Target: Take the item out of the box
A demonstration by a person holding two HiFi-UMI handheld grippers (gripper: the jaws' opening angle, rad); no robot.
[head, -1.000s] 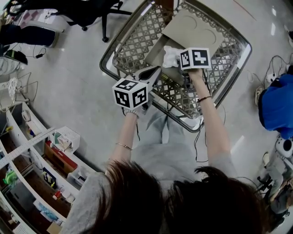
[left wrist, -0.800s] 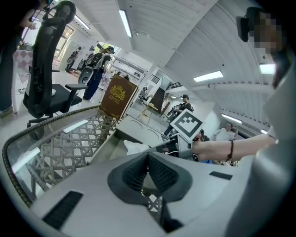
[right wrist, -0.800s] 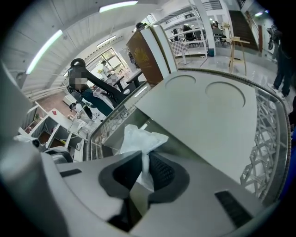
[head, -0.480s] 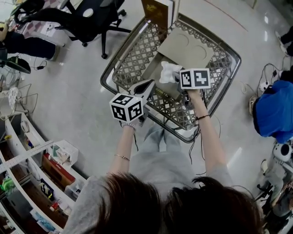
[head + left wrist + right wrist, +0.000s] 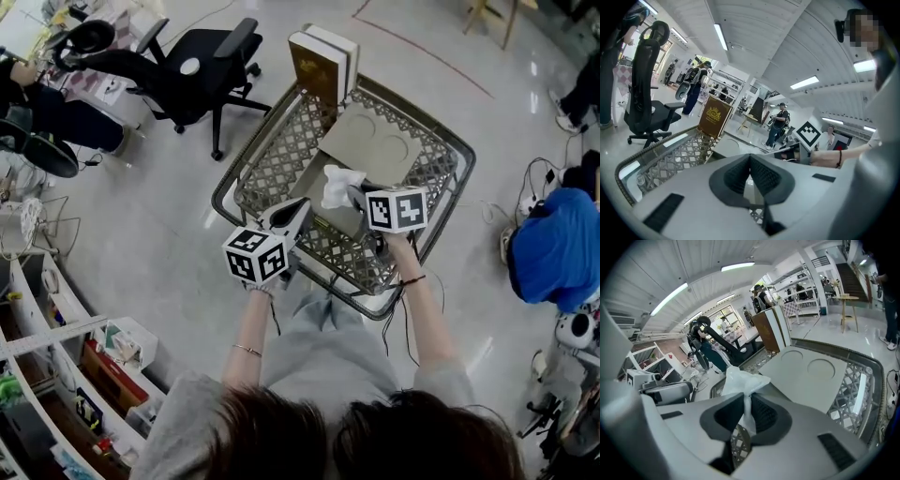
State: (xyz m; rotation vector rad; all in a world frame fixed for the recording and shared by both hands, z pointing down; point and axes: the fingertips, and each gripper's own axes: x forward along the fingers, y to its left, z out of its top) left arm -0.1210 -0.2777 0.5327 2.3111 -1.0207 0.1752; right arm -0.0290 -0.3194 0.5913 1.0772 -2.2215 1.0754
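Left gripper (image 5: 292, 216) has come up a bit over the near-left edge of the lattice bench (image 5: 279, 161), its fingers pinched together on nothing. The bigger change: the white plastic-wrapped item (image 5: 339, 184) now hangs higher, looks clear of the open box (image 5: 380, 145), with the right gripper (image 5: 356, 195) fingers clamped on it. So it's basically out, I think, and just needs setting down.

Head view: from above the person's head, steeply down on the wire basket (image 5: 277, 164), whole and near. Left claw (image 5: 292, 216) view: almost level along its own jaws, across the basket's rim. Right claw (image 5: 359, 195) view: tilted lower, close over the basket. Shared by all three: basket mesh, upright brown book (image 5: 323, 66).
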